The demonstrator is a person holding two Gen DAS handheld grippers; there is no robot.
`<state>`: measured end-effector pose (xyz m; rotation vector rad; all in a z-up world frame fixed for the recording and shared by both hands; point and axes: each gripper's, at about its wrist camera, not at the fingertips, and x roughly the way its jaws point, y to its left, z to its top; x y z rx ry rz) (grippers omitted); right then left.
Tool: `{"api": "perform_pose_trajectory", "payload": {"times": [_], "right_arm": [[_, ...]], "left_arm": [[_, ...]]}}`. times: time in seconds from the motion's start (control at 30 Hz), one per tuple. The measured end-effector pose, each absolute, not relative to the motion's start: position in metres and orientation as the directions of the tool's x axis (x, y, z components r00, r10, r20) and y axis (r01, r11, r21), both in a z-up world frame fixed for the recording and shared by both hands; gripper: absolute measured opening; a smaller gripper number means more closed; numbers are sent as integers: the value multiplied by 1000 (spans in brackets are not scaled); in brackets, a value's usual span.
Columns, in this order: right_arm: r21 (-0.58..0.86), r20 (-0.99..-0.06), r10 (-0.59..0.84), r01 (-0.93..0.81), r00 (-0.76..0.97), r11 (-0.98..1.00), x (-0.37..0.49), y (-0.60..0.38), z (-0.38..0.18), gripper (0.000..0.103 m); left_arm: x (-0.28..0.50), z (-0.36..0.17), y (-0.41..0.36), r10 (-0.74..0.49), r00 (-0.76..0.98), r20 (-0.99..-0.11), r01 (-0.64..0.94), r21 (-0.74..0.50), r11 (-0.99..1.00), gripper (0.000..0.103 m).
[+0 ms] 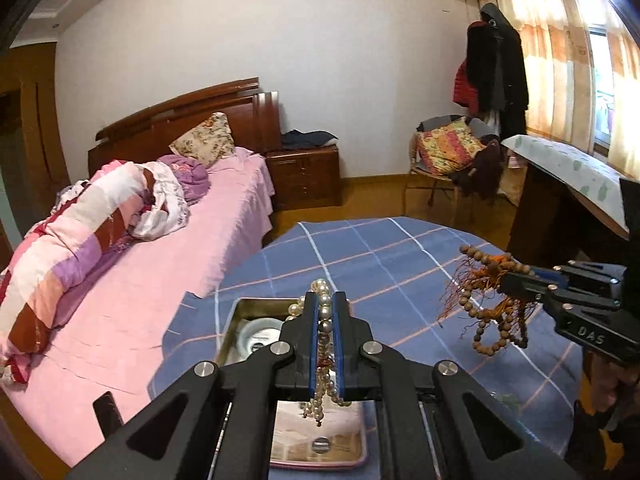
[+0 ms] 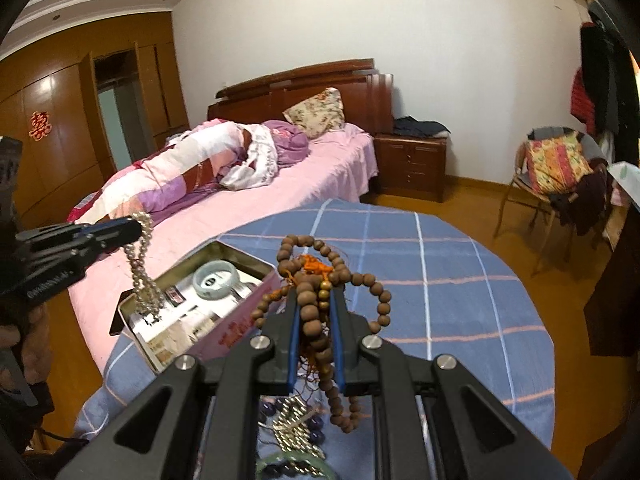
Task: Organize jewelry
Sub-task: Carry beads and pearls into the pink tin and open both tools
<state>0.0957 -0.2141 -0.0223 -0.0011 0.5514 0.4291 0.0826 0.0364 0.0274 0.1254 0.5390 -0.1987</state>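
1. Two strands are lifted at once: the left gripper [image 1: 325,312] is clamped on a pearl necklace [image 2: 142,268], the right gripper [image 2: 316,312] is clamped on a string of wooden beads [image 1: 486,304].
2. The pearls hang over the open tin [image 2: 240,322]; the wooden beads hang to its right, above the blue checked cloth [image 1: 380,248].
3. Likely step: carrying pieces to the tin. Next, the pearls need lowering into the tin before the jaws part.
4. Only the right view shows the pale bangle [image 2: 216,280] inside the tin and loose jewelry [image 2: 292,428] on the cloth, nearer than the tin.
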Motion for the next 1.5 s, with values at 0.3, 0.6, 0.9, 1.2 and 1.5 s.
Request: {"api": "perform_pose_trajectory", "payload": {"times": [0.3,0.6,0.9,1.2,1.5], "right_arm": [[94,-494,471,-494,731,864,104,-168,-2,16],[78,-506,526,-571,684,817,116,-117,-1,16],[124,-538,557,-595,632,794,133,-89,-20,16],[152,-585,545,-578,601,801,143,-81,-46,16],[154,-623,517,-556,587,817,153,-78,-64,16]], "left_arm": [[101,25,68,-102,850,-516,152,57,987,5],[118,17,99,-65,847,-528,90,21,996,5],[134,-1,108,-46,829,-557,68,19,997,5],[145,-20,106,-34,804,-593,69,36,997,5],[151,-39,99,-16,781,-625,77,70,995,5]]}}
